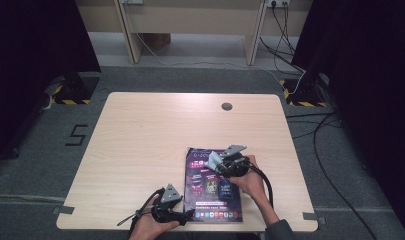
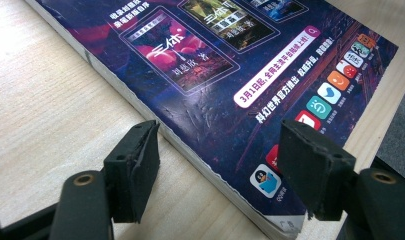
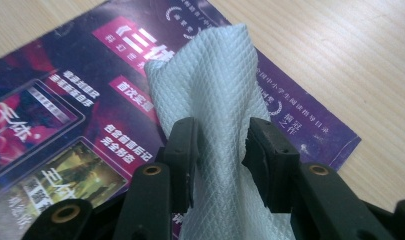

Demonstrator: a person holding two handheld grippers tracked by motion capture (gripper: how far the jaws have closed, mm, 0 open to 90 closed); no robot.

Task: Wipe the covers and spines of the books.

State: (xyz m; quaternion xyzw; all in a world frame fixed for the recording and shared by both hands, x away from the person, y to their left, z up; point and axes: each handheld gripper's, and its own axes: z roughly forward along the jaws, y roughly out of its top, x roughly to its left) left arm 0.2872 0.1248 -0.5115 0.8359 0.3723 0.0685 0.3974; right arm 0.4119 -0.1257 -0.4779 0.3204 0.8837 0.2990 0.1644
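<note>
The right tool (image 3: 220, 150) holds a white cloth (image 3: 210, 90) over the far part of a magazine (image 1: 212, 187) lying near the table's (image 1: 140, 140) near edge. The left tool (image 2: 217, 165) stands wide at the magazine's near left corner.

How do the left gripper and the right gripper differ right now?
The left gripper has nothing between its jaws, which stand apart over the magazine's near corner; the right gripper has a white cloth between its jaws. In the high view, the left sits at the magazine's near edge, the right over its far part. Both are black and hand-held.
</note>
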